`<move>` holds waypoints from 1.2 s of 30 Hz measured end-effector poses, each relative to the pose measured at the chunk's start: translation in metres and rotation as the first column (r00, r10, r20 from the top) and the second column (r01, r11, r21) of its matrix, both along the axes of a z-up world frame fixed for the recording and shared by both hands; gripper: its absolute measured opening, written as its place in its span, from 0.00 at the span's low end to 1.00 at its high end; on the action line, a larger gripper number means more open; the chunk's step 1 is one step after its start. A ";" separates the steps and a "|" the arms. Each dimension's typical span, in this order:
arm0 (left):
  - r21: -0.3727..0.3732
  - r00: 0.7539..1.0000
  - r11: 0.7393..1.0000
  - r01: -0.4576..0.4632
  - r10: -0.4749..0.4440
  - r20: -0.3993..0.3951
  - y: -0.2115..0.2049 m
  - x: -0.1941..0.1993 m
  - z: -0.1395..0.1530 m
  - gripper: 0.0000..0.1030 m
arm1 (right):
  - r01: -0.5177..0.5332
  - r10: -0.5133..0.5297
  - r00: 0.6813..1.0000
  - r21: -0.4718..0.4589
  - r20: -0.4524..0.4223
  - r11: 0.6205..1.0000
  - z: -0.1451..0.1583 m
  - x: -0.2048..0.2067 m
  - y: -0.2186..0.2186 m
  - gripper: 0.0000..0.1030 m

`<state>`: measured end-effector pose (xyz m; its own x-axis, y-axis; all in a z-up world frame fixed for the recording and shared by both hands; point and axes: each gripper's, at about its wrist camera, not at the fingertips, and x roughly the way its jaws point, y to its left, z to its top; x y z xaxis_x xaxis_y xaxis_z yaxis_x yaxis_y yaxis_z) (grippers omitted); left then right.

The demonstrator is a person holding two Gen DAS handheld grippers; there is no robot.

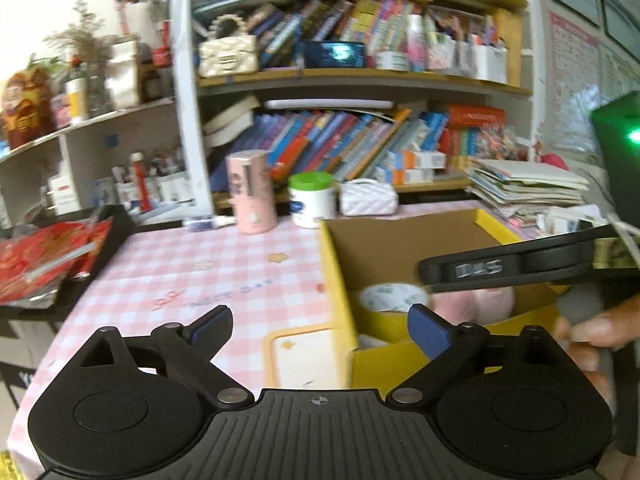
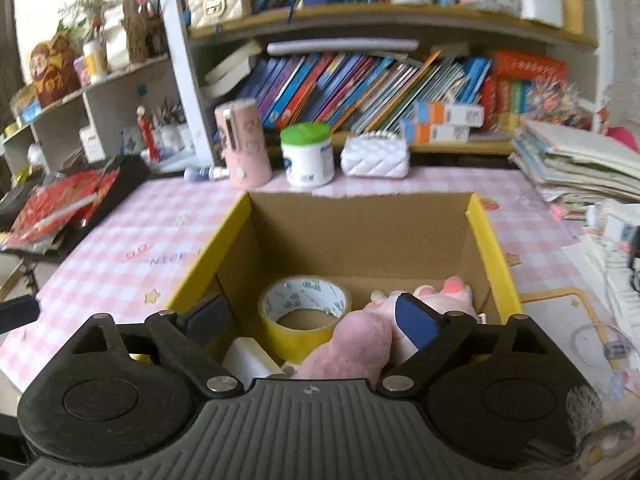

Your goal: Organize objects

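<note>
A yellow cardboard box (image 2: 486, 240) stands open on the pink checked tablecloth (image 2: 132, 240). Inside lie a roll of yellow tape (image 2: 304, 312), a pink plush toy (image 2: 356, 344) and a white block (image 2: 252, 360). My right gripper (image 2: 316, 316) is open and empty, hovering over the box's near side. My left gripper (image 1: 320, 326) is open and empty, left of the box (image 1: 336, 280), above the table. The tape (image 1: 394, 300) and plush (image 1: 472, 302) show in the left wrist view, partly behind the right gripper's body (image 1: 520, 268).
At the table's back stand a pink cylinder (image 2: 242, 144), a green-lidded white jar (image 2: 307, 154) and a white quilted purse (image 2: 376, 158). A black tray with red packets (image 2: 60, 208) is left. Stacked papers (image 2: 576, 168) are right. Bookshelves rise behind.
</note>
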<state>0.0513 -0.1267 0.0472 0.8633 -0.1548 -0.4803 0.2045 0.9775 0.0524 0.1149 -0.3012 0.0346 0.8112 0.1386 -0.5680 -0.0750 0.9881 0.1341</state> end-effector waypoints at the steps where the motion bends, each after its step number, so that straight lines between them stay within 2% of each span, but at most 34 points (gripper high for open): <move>1: 0.001 1.000 1.000 -0.014 0.014 -0.004 0.005 -0.003 0.000 0.94 | 0.015 -0.015 1.000 -0.003 0.010 1.000 0.003 -0.006 0.003 0.91; 4: 0.005 0.997 0.997 -0.072 0.072 -0.019 0.021 -0.013 -0.001 0.94 | 0.050 -0.049 0.998 -0.027 0.033 0.998 0.010 -0.026 0.016 0.95; 7: -0.024 0.994 0.995 -0.097 0.096 -0.045 0.040 -0.024 -0.003 0.95 | 0.074 -0.071 0.996 -0.055 0.047 0.996 0.014 -0.047 0.031 0.96; 13: -0.056 0.988 0.989 -0.140 0.136 -0.074 0.073 -0.048 -0.008 0.97 | 0.107 -0.106 0.994 -0.077 0.021 0.991 0.010 -0.082 0.065 0.99; 27: 0.050 0.967 0.978 -0.203 0.208 -0.147 0.110 -0.095 -0.030 0.98 | 0.120 -0.143 0.985 -0.218 -0.093 0.969 -0.025 -0.148 0.140 1.00; 32: 0.110 0.951 0.967 -0.231 0.248 -0.186 0.113 -0.100 -0.039 0.98 | 0.138 -0.181 0.973 -0.271 -0.141 0.953 -0.038 -0.160 0.155 1.00; 36: 0.126 0.936 0.956 -0.264 0.285 -0.204 0.118 -0.105 -0.043 0.98 | 0.137 -0.197 0.967 -0.324 -0.161 0.936 -0.047 -0.169 0.167 1.00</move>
<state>-0.0532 -0.0085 0.0042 0.7380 0.1291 -0.6623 -0.0541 0.9897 0.1327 -0.0536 -0.1339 -0.0123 0.6819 -0.1958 -0.7047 0.0913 0.9788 -0.1835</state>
